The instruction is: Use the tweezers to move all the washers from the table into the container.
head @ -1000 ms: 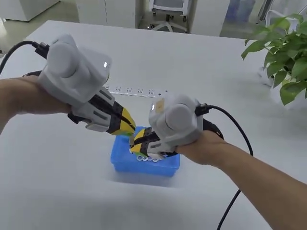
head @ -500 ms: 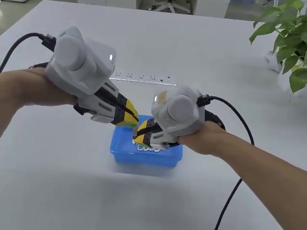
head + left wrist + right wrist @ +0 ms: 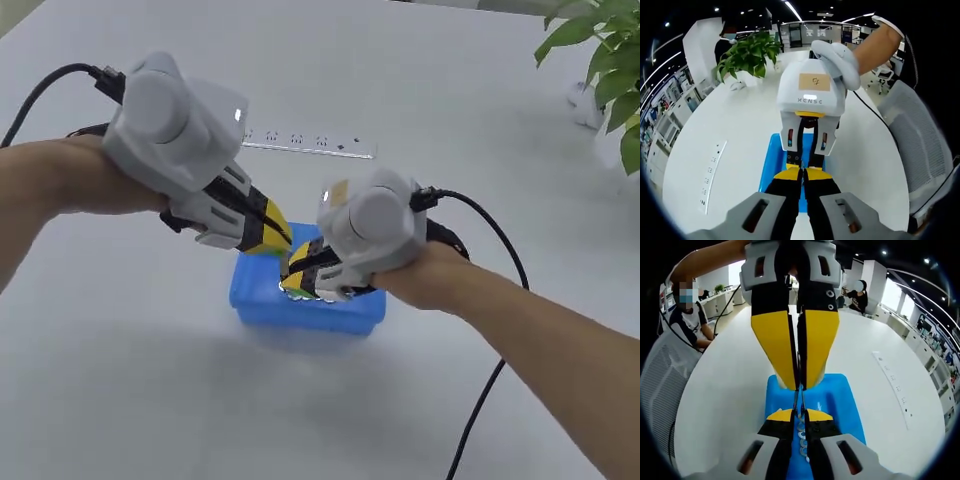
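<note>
This is an open-plan office. Beyond the jaws a mesh chair (image 3: 920,145) flanks the white bench (image 3: 120,400). A potted plant (image 3: 747,55) and ceiling lights (image 3: 792,7) lie farther off.

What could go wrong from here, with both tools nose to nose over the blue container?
1. The left tool and right tool both seem shut on the thin tweezers; a small twist of either could bend them or pull them loose.
2. The tips crowd over the washers in the container, so a bump might nudge it or scatter them.
</note>
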### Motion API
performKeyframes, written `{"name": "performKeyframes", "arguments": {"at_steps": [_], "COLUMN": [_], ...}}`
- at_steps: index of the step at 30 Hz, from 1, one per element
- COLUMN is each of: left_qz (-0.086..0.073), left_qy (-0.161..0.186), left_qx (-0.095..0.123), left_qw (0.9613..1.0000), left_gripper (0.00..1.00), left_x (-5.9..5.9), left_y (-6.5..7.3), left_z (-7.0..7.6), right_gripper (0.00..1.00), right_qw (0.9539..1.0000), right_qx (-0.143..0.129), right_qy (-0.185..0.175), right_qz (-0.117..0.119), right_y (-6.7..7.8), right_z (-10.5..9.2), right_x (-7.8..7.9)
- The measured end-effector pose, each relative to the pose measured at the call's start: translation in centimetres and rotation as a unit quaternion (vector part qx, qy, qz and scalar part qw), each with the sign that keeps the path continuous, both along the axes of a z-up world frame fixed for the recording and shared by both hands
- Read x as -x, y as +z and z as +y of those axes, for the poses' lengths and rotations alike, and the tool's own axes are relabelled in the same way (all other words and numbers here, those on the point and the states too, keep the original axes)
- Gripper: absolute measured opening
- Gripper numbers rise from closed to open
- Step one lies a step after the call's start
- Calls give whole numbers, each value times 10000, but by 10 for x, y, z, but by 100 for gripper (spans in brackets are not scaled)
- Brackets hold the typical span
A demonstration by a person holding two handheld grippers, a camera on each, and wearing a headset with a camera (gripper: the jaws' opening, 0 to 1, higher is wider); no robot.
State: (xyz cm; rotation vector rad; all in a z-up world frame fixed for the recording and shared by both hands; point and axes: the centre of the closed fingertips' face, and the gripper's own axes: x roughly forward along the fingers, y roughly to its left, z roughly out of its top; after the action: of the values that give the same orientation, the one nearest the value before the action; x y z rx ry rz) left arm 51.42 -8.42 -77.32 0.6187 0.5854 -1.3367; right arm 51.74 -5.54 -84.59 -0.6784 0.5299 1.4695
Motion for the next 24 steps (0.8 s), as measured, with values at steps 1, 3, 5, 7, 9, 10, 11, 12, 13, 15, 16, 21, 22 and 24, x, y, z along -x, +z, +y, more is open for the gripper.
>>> {"name": "performKeyframes", "arguments": {"at_steps": [1,3,5,7,9,10,11,12,13,15,16,21,22,24], "left_qz": [14,15,19,35,43,50,52,54,51,55,54,43,38,44], "left_qy": [-2,5,18,28,34,39,43,44,44,46,53,49,49,60], "left_qx": [1,-9,-10,-15,-34,-37,-35,-36,-35,-25,-19,-17,-17,-20], "left_qw": [10000,10000,10000,10000,10000,10000,10000,10000,10000,10000,10000,10000,10000,10000], "left_gripper": [5,6,5,5,5,6,6,6,6,6,6,6,6,6], "left_x": [0,-1,-1,-2,-2,-2,-2,-2,-2,-2,-2,-2,-3,-3], "left_y": [-1,-3,-4,-6,-7,-8,-9,-9,-10,-11,-11,-11,-11,-11], "left_z": [0,0,0,1,2,3,3,3,3,2,2,1,1,2], "right_gripper": [10,10,10,10,10,10,10,10,10,10,10,10,10,10], "right_qw": [10000,10000,10000,10000,10000,9999,10000,10000,10000,10000,10000,10000,10000,10000], "right_qx": [-1,2,8,21,23,31,36,44,52,55,52,42,41,45], "right_qy": [4,7,15,24,22,24,28,29,28,25,20,18,19,15], "right_qz": [20,22,42,58,77,93,87,77,64,70,63,65,58,66], "right_y": [-1,-2,-4,-6,-7,-8,-9,-10,-10,-11,-11,-12,-12,-12], "right_z": [0,1,1,2,2,2,2,2,2,1,1,1,2,2], "right_x": [0,-1,-1,-1,-1,-1,-1,-1,-1,-2,-2,-3,-3,-4]}}
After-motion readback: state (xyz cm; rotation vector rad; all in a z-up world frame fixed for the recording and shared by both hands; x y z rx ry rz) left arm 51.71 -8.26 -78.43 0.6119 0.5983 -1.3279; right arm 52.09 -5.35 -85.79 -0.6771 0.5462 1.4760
